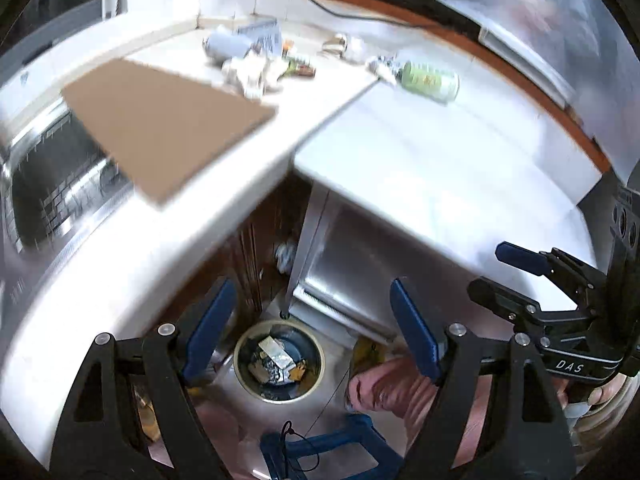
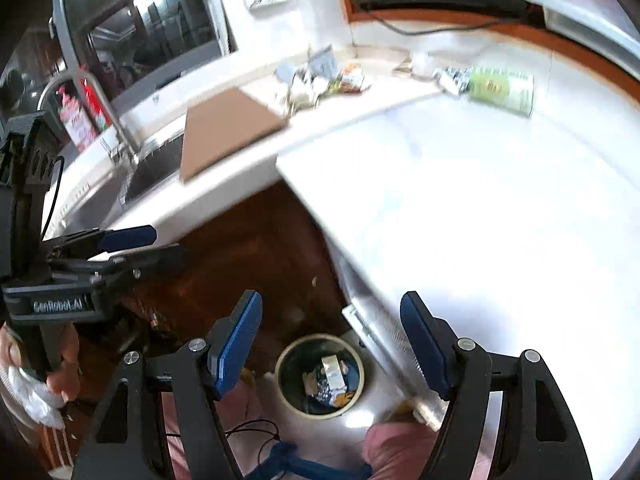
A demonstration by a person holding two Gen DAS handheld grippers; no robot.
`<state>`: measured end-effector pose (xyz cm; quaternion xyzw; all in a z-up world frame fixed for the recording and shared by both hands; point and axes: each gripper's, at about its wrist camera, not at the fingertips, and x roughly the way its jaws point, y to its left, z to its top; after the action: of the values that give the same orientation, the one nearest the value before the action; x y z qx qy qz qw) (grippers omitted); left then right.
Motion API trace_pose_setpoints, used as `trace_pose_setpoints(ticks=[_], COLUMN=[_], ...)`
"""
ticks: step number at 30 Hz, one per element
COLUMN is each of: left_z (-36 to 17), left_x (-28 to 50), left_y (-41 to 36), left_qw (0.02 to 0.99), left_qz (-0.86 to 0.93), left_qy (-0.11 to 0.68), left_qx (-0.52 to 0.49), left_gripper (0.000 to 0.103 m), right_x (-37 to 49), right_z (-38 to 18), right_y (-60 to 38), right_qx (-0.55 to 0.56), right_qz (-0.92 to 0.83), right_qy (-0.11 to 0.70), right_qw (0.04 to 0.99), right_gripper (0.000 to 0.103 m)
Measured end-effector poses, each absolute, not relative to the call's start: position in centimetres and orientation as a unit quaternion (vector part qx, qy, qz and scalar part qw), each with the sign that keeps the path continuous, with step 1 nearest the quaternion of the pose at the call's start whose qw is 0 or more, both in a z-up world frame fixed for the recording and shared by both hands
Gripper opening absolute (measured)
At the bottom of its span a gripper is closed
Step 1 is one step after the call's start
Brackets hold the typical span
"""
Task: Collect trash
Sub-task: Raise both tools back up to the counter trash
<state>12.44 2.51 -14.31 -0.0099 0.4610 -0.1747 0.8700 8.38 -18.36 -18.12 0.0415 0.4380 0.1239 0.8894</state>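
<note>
Some of the job is done, I judge: the bin [image 1: 278,362] on the floor already holds scraps of wrapper and card. It sits at 6 o'clock in both wrist views, down between my fingers.

Plenty is left. Up on the counter [image 1: 224,184], toward 12 o'clock, a heap of crumpled paper [image 1: 252,72] lies with a grey can [image 1: 226,46] and some wrappers just behind it. A green can [image 1: 430,80] lies on its side at about 1 o'clock, with another crumpled wrapper touching its near end. A flat brown board [image 1: 160,120] lies at 10 o'clock, partly over the sink; I cannot tell whether it counts as trash.

My left tongs [image 1: 312,328] stand wide, nothing between the blue pads, touching nothing. My right tongs [image 2: 332,344] are also spread, a little less, and just as empty; in the left view they show at 4 o'clock. Both hang above the bin, well apart from the counter litter.

Next, by my reckoning, I go for the paper heap or the green can.
</note>
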Motion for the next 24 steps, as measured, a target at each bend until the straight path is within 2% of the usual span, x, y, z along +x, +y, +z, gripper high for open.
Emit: trace_pose_setpoints(ticks=[7,13,17,24], left_z=[-8.3,-6.9,-7.6,-11.3], left_x=[21.0,29.2,34.2,40.9], left_y=[2.8,3.8,4.3,4.3], left_qw=[0.871,0.873,0.872,0.862], left_qz=[-0.154,-0.122,-0.106,-0.091], left_qy=[0.466,0.470,0.475,0.492], left_qx=[-0.026,-0.041,-0.059,-0.080], left_gripper=[0.078,0.078,0.078,0.074], right_x=[15.2,23.2,29.7,39.6], right_z=[-11.4,-7.2,-7.4,-11.6], right_y=[-20.5,-20.6,-19.5,-17.0], right_qx=[0.032,0.008,-0.018,-0.054], right_qz=[0.104,0.096,0.091,0.088], right_qy=[0.426,0.411,0.406,0.416], right_qw=[0.898,0.907,0.909,0.903], right_gripper=[0.073,0.073,0.073,0.072])
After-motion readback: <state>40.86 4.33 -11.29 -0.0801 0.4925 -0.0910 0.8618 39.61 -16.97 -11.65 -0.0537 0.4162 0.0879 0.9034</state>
